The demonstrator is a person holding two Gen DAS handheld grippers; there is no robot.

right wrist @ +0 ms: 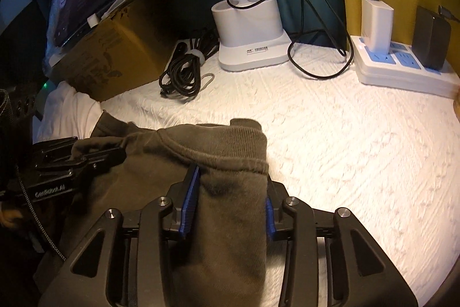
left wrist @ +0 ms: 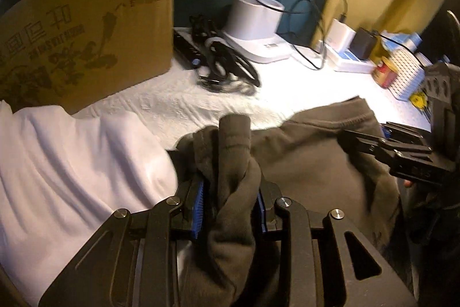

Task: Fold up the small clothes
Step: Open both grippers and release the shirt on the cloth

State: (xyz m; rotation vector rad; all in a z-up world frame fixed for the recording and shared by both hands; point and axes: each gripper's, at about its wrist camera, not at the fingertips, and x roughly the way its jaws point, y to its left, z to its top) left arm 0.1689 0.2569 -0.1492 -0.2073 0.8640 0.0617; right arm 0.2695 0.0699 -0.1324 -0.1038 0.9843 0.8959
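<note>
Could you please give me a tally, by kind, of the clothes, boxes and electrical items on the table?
Clothes: 2, dark olive fleece garment, white cotton garment
Boxes: 1, brown cardboard box
Electrical items: 3, white lamp base, white power strip, coiled black cable
Total: 6

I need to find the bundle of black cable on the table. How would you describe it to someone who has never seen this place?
Start at the white cylindrical lamp base at the back of the white textured tablecloth. Just left of it, before the brown cardboard box, lies the coiled black cable bundle. Unlike the loose black wires nearby, it is tied around the middle with a pale strap.
</note>
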